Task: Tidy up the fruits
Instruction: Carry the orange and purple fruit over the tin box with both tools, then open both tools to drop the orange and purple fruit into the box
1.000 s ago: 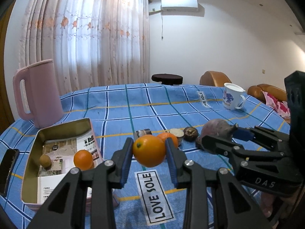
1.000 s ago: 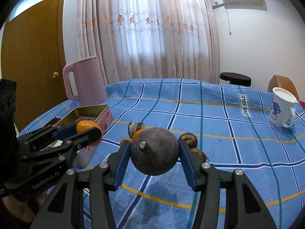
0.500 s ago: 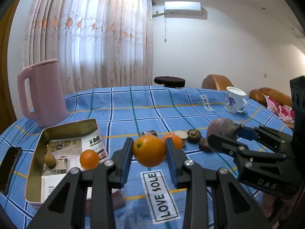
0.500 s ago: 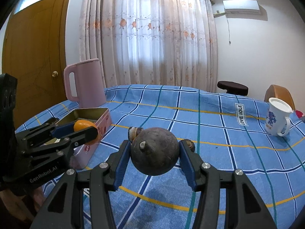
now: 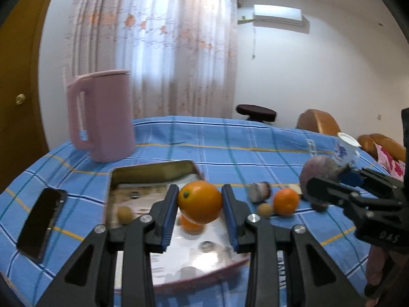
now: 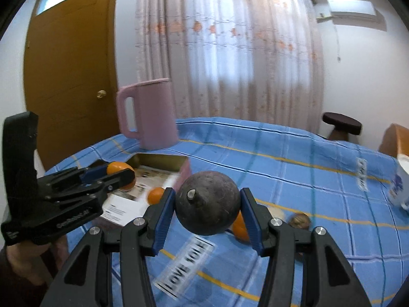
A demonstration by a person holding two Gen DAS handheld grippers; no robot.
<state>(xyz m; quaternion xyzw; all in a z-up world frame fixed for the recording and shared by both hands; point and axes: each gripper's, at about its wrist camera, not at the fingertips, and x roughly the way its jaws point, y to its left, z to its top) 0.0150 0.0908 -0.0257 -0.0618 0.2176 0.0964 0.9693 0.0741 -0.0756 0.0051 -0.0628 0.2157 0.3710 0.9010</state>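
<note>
An orange (image 5: pixel 200 202) is squeezed between the blue pads of the left gripper (image 5: pixel 200 211) and is held up over the open tin (image 5: pixel 153 171), so only a drop straight down seems to be needed. A dark round fruit (image 6: pixel 207 202) is pinched by the right gripper (image 6: pixel 207 211), stem toward the camera, with the tin off to its left. "LOVE" can be read on the bedspread (image 6: pixel 294 158).

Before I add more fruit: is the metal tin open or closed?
Open. The tin has no lid on; a small orange and papers lie inside.
</note>
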